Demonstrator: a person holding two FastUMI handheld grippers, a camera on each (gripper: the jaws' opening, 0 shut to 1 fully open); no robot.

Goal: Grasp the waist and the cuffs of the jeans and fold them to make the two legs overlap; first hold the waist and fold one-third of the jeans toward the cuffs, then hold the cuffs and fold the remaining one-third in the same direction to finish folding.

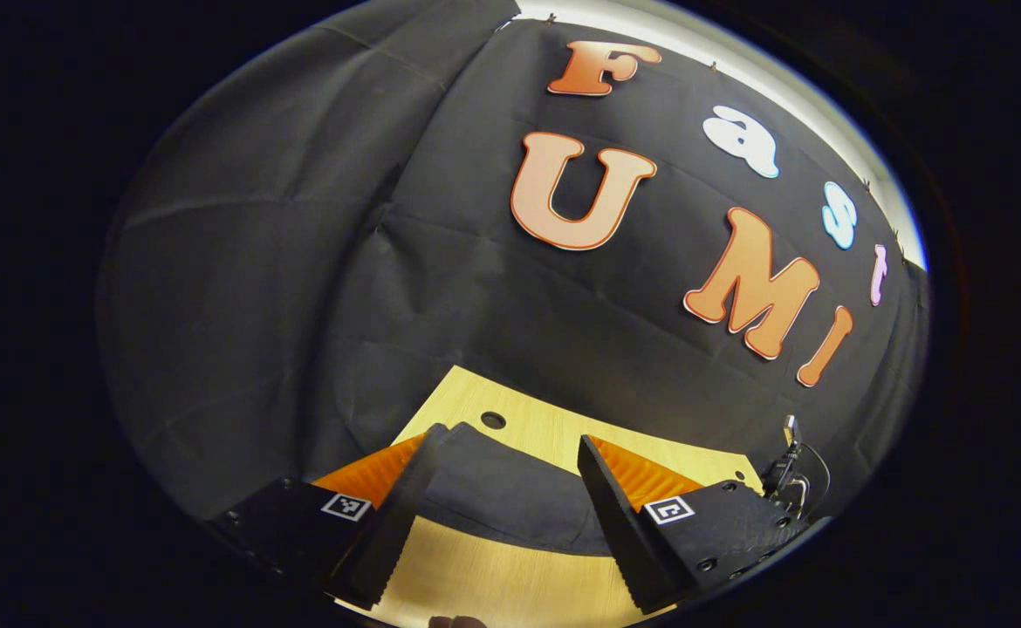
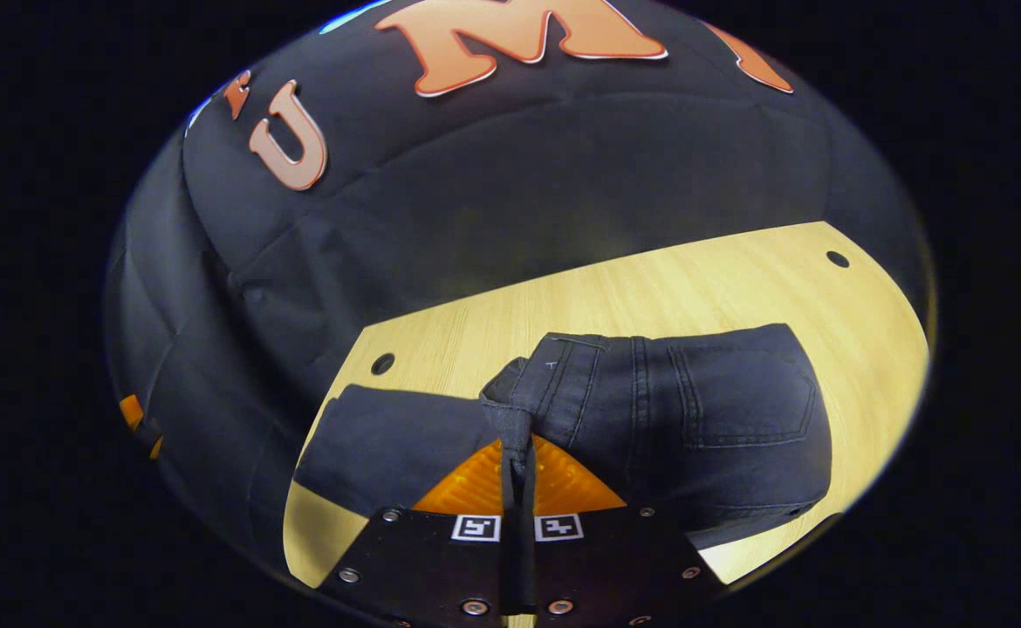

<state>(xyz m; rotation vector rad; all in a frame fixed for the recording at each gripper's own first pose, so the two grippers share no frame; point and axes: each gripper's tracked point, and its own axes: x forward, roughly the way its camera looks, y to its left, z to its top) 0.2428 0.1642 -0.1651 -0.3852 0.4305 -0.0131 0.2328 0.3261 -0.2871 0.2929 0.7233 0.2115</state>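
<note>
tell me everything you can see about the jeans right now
The jeans are dark blue-black denim with pale seam stitching, lying on the light wooden table. In the right gripper view a back pocket faces up on a bunched, folded part at the right, and a flatter panel spreads to the left. The right claw is shut on an edge of the fabric, drawn into a raised ridge between its fingers. In the left gripper view a flat stretch of the denim lies between the open left claw's fingers, not pinched.

Wooden table (image 2: 650, 288) — dark cables (image 1: 794, 471)
</note>
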